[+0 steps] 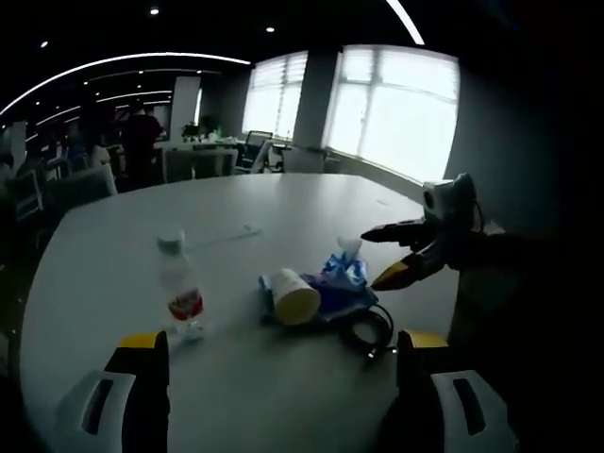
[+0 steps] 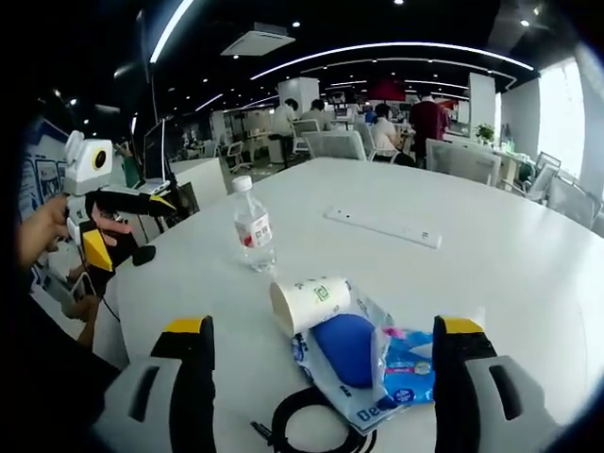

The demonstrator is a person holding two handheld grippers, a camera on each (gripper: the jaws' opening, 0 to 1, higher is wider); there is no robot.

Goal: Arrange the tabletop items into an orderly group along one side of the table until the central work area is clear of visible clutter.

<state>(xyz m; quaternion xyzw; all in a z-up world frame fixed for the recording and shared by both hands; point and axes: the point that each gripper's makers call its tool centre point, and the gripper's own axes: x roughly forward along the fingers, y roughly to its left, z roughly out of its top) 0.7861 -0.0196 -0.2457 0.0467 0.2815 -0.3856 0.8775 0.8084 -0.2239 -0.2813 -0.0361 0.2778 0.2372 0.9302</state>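
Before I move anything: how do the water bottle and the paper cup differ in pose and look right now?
The water bottle stands upright; the paper cup lies on its side. The bottle is clear with a white cap and red label; the cup is opaque white with a green mark. The bottle stands alone, while the cup rests against the blue-and-white packet. Both sit on the white table, ungripped.

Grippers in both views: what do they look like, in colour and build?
Each gripper, the left and the right, has two black jaws with yellow tips on pale grey housings. Seen from across the table, each carries a white box on top.
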